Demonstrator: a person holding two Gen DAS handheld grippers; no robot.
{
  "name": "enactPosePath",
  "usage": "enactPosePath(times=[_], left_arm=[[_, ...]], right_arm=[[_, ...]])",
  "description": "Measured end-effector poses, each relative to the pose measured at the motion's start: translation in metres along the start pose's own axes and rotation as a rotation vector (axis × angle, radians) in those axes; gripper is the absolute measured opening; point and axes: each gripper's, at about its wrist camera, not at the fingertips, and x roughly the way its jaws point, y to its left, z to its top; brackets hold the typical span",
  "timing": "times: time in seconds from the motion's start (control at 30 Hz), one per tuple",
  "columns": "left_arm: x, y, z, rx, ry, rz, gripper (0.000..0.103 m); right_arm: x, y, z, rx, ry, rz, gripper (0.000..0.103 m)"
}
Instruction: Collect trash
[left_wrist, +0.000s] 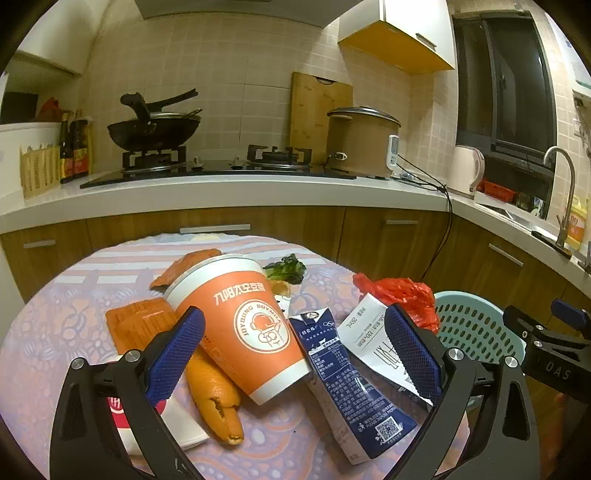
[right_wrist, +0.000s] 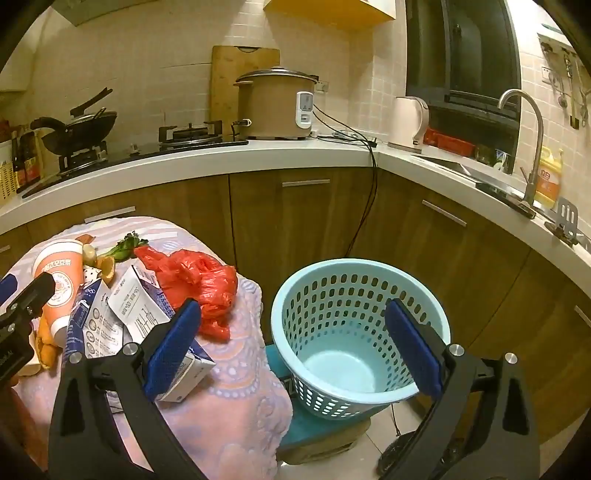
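Note:
Trash lies on a round table with a pink patterned cloth (left_wrist: 55, 332). An orange paper cup (left_wrist: 243, 325) lies on its side, with a blue milk carton (left_wrist: 351, 384), a white carton (left_wrist: 373, 339), orange peel (left_wrist: 218, 395) and a red plastic bag (left_wrist: 402, 295) around it. My left gripper (left_wrist: 295, 354) is open just above the cup and blue carton. My right gripper (right_wrist: 295, 350) is open and empty, between the table edge and the light blue basket (right_wrist: 354, 332), which stands empty on a stool.
Orange wrappers (left_wrist: 140, 325) and a green vegetable scrap (left_wrist: 288, 267) lie farther back on the table. A white and red paper (left_wrist: 177, 424) lies near the front. Brown cabinets (right_wrist: 303, 221), a counter with stove, rice cooker (right_wrist: 273, 107) and sink stand behind.

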Motion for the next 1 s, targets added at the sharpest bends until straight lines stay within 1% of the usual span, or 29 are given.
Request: enactPosePath(times=[1.0], left_arm=[[-0.001,0.0012,0.0011,-0.006,0.001,-0.006,0.095]], right_arm=[[0.0031,0.0038,-0.0036,-0.008,0.007,-0.003,0.095]])
